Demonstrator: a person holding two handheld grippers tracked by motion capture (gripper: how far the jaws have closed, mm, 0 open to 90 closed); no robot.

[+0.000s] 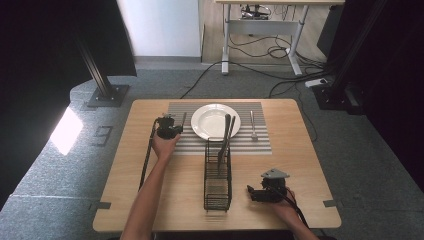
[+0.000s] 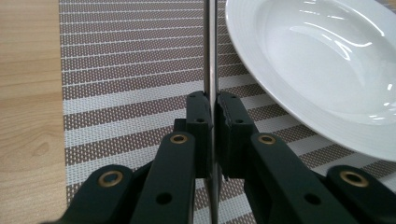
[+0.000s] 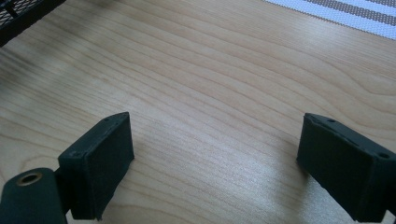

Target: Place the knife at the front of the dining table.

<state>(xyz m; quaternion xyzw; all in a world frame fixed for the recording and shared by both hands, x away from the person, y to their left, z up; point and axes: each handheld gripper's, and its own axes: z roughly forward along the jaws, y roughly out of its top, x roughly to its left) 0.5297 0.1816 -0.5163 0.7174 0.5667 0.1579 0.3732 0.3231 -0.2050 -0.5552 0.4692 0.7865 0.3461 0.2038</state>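
My left gripper is shut on a thin metal utensil, seen edge-on between its pads. It hovers low over the striped placemat, just left of the white plate. In the high view the left gripper sits at the plate's left side, and the utensil points away from the person. My right gripper stands open over bare wood with nothing between its jaws. It rests at the table's front right.
A black wire rack stands mid-table with two long utensils leaning out of its far end; its corner appears in the right gripper view. A fork lies on the placemat right of the plate.
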